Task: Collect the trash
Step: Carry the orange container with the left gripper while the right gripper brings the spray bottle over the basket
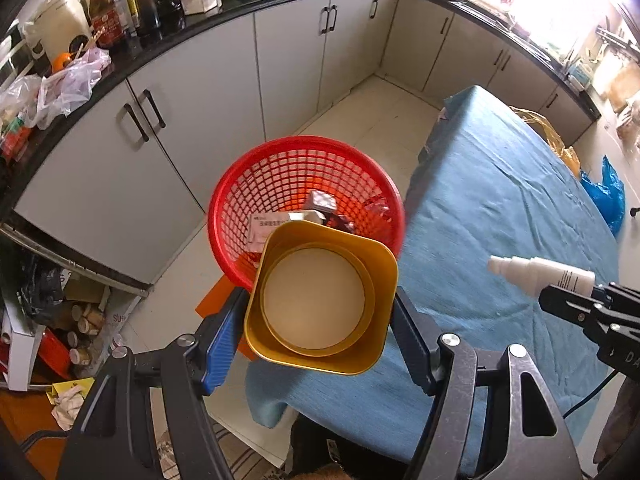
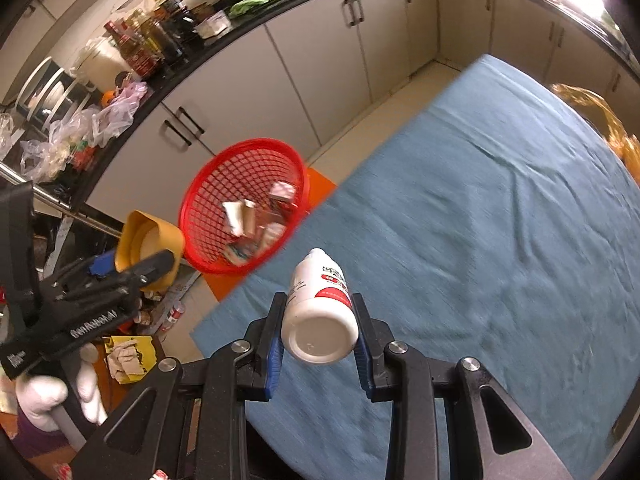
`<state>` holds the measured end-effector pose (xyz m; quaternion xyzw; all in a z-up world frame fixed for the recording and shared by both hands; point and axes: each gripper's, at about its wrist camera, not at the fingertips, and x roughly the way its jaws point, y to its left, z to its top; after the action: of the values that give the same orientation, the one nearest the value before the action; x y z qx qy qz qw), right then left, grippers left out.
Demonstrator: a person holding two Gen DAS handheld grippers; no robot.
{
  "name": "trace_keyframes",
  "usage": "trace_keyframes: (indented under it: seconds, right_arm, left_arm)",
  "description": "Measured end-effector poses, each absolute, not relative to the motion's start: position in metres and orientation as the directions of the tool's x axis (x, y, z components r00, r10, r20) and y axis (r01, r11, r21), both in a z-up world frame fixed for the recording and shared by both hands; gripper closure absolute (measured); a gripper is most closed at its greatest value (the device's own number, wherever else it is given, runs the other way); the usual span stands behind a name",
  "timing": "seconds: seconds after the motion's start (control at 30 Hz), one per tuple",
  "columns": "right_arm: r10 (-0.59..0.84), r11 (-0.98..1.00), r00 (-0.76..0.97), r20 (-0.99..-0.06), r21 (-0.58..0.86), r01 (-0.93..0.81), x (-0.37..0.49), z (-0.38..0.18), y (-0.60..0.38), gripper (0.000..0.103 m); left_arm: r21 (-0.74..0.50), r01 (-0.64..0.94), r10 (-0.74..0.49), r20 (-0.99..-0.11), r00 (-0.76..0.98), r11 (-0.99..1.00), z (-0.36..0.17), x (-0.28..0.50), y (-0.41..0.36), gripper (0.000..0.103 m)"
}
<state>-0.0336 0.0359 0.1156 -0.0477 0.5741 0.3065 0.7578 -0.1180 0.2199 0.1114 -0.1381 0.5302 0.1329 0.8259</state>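
My left gripper [image 1: 320, 312] is shut on a gold square tin [image 1: 320, 300] with a pale round inside, held just before the rim of the red mesh basket [image 1: 280, 176]. The basket stands on the floor beside the table and holds cartons and wrappers. My right gripper [image 2: 320, 328] is shut on a white bottle with a red label [image 2: 320, 312], held over the blue cloth. The bottle also shows in the left wrist view [image 1: 540, 274]. The tin [image 2: 150, 240] and basket [image 2: 244, 160] show in the right wrist view too.
A table with a blue cloth [image 2: 480, 220] fills the right side. Grey kitchen cabinets [image 1: 192, 92] and a cluttered black counter [image 1: 60, 80] curve behind the basket. Crumpled paper and cans [image 2: 128, 354] lie on the floor at left. An orange mat [image 2: 320, 184] lies under the basket.
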Motion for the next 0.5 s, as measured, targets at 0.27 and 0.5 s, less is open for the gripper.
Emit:
trace_keyframes:
  seconds: [0.27,0.5]
  right_arm:
    - [0.422,0.782,0.108,-0.900,0.301,-0.546,-0.012,0.107,0.105,0.070]
    - [0.408,0.793,0.062,-0.911,0.321,-0.517,0.017,0.087,0.140,0.071]
  left_arm:
    - [-0.132,-0.394,0.038,-0.918,0.395,0.909,0.096,-0.098,0.269,0.034]
    - [-0.246,-0.442,-0.046,-0.909,0.415,0.863,0.078,-0.086,0.301,0.034]
